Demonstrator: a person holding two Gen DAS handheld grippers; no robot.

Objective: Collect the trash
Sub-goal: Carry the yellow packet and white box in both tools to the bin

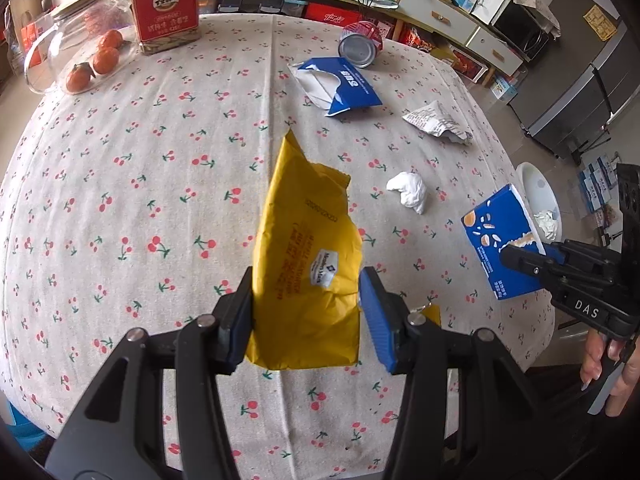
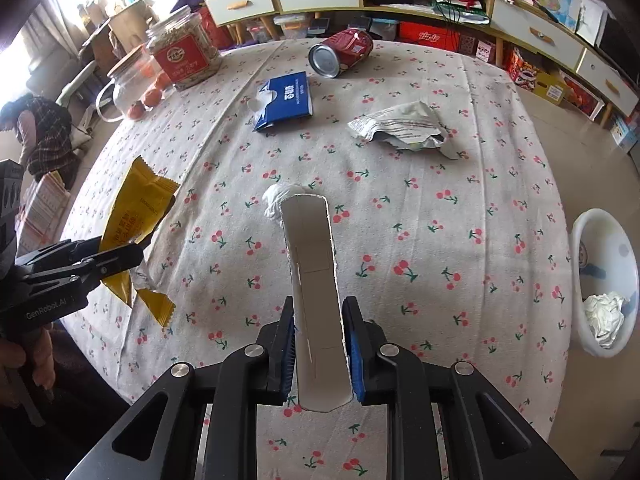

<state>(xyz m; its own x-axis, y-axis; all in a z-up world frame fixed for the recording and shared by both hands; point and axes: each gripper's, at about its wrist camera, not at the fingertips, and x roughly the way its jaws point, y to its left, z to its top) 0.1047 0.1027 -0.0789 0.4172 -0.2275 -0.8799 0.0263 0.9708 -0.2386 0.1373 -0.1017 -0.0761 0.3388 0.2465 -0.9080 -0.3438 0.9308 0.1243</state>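
Trash here is light and crushes easily: your left gripper (image 1: 306, 312) clamps the yellow wrapper (image 1: 308, 248), your right gripper (image 2: 320, 350) clamps the flattened blue carton (image 2: 314, 292). Both hang above the table, left of the white bin (image 2: 588, 236). Grip flat faces, not torn edges.

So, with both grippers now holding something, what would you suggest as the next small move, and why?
Probably carry the right gripper toward the white bin past the table's edge. Its pads are shut on the blue carton, which is lifted off the cloth, and the bin, already holding crumpled paper, lies on that side. The left gripper could follow with its yellow wrapper.
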